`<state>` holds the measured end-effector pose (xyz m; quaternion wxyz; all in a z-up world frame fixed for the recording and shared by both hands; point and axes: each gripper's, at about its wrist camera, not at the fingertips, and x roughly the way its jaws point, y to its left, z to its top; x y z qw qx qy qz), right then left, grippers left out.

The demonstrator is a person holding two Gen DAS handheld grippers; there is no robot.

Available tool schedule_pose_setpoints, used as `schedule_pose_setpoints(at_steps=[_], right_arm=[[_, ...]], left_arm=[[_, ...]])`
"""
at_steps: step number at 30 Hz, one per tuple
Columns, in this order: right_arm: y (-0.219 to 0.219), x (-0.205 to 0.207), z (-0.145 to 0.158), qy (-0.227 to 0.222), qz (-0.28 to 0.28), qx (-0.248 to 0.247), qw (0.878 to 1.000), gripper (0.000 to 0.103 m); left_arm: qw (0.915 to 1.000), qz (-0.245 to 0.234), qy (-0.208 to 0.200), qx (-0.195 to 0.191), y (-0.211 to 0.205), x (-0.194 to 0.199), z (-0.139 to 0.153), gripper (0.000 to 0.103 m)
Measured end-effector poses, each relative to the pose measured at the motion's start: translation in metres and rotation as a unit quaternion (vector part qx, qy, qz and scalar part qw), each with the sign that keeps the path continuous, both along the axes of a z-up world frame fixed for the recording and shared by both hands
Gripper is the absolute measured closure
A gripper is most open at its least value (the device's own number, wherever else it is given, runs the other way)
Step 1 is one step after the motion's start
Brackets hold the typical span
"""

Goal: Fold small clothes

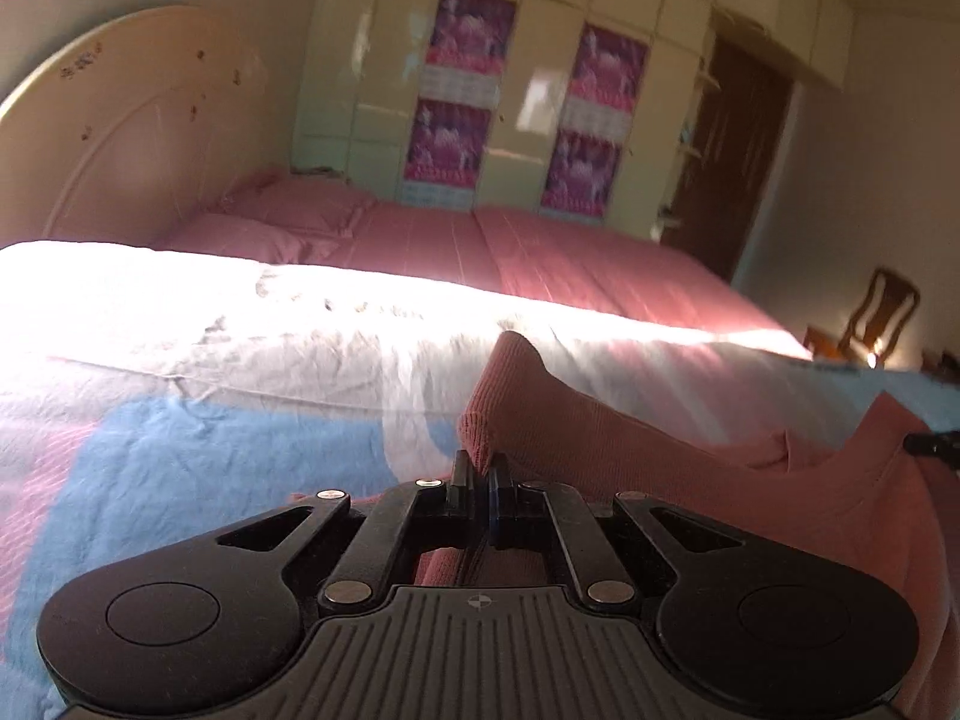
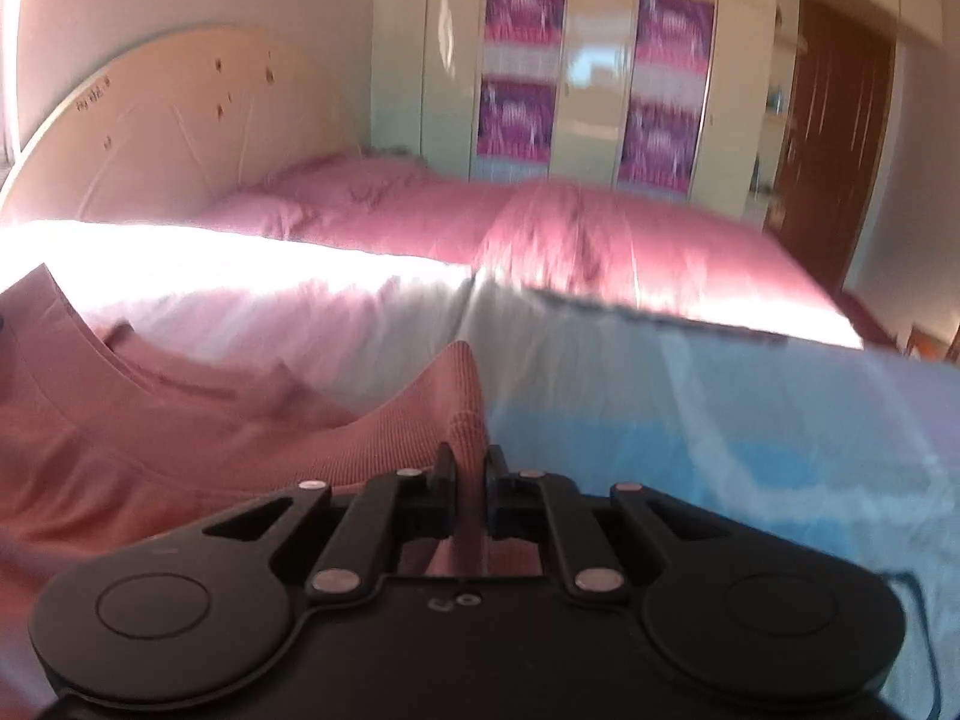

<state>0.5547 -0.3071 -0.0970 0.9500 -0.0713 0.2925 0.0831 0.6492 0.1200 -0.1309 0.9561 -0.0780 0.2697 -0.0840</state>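
Note:
A small pink ribbed top (image 1: 630, 420) lies on a blue, pink and white bedspread (image 1: 180, 450). In the left wrist view my left gripper (image 1: 480, 474) is shut on a ribbed corner of the top, which stands up in a peak above the jaws. The rest of the garment stretches off to the right. In the right wrist view the pink top (image 2: 180, 420) spreads to the left, and my right gripper (image 2: 468, 468) is shut on another ribbed corner that sticks up between its fingers. The tip of the other gripper (image 1: 933, 444) shows at the right edge of the left view.
Beyond the bedspread lies a pink bed (image 1: 540, 252) with pillows (image 1: 288, 210) and a cream curved headboard (image 1: 120, 132). A cream wardrobe with purple posters (image 1: 468, 90) stands behind, a dark door (image 1: 732, 144) to its right. A wooden chair (image 1: 876, 318) stands at the far right.

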Motion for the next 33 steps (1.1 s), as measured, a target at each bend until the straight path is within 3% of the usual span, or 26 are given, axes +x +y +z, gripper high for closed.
schedule_pose_setpoints(at_steps=[3, 7, 9, 11, 12, 14, 15, 16, 17, 19, 20, 22, 24, 26, 30, 33], right_arm=[[0.003, 0.004, 0.004, -0.014, 0.006, 0.007, 1.000, 0.095], [-0.003, 0.027, -0.014, 0.037, -0.016, 0.027, 0.999, 0.095], [-0.010, 0.038, -0.032, 0.078, -0.038, 0.041, 0.995, 0.094], [-0.013, 0.037, -0.038, 0.076, -0.047, 0.056, 0.994, 0.094], [-0.013, 0.036, -0.036, 0.076, -0.052, 0.055, 0.994, 0.089], [-0.011, 0.030, -0.030, 0.072, -0.068, 0.041, 0.994, 0.070], [-0.008, 0.024, -0.022, 0.056, -0.074, 0.028, 0.995, 0.056], [-0.001, 0.014, -0.013, 0.029, -0.064, 0.020, 0.997, 0.050], [0.008, 0.005, -0.005, 0.012, -0.032, 0.025, 0.999, 0.052], [0.034, 0.005, -0.007, 0.047, 0.023, 0.043, 0.998, 0.069], [0.052, 0.005, -0.012, 0.063, 0.056, 0.041, 0.996, 0.073], [0.086, 0.000, -0.025, 0.073, 0.111, 0.023, 0.991, 0.073], [0.112, -0.005, -0.037, 0.063, 0.143, -0.015, 0.988, 0.071], [0.114, -0.003, -0.042, 0.046, 0.130, -0.027, 0.990, 0.070], [0.084, 0.023, -0.041, 0.045, 0.018, -0.009, 0.999, 0.063], [0.079, 0.033, -0.036, 0.065, 0.012, 0.007, 0.998, 0.062]], left_arm=[[0.9995, 0.020, 0.018, -0.015, 0.014, 0.004, -0.006, 0.100], [0.9959, 0.046, 0.077, -0.014, 0.020, 0.029, -0.035, 0.100], [0.9957, 0.043, 0.082, 0.000, 0.015, 0.034, -0.041, 0.100], [0.9954, 0.042, 0.086, -0.003, 0.018, 0.034, -0.039, 0.100], [0.9955, 0.040, 0.085, -0.007, 0.020, 0.033, -0.037, 0.096], [0.9955, 0.052, 0.079, -0.005, 0.020, 0.024, -0.026, 0.087], [0.9973, 0.047, 0.056, 0.006, 0.013, 0.015, -0.016, 0.078], [0.9986, 0.030, 0.043, 0.002, 0.002, 0.010, -0.008, 0.073], [0.9988, 0.002, 0.047, -0.011, -0.013, 0.007, -0.002, 0.073], [0.9960, -0.067, 0.058, -0.012, -0.057, 0.007, -0.003, 0.073], [0.9937, -0.095, 0.060, -0.002, -0.082, 0.006, -0.006, 0.073], [0.9887, -0.132, 0.070, 0.003, -0.115, 0.008, -0.014, 0.072], [0.9888, -0.128, 0.074, 0.019, -0.130, 0.013, -0.025, 0.070], [0.9907, -0.116, 0.071, 0.003, -0.123, 0.022, -0.028, 0.070], [0.9935, -0.071, 0.087, -0.017, -0.110, 0.040, -0.025, 0.070], [0.9938, -0.069, 0.086, -0.015, -0.108, 0.044, -0.017, 0.070]])
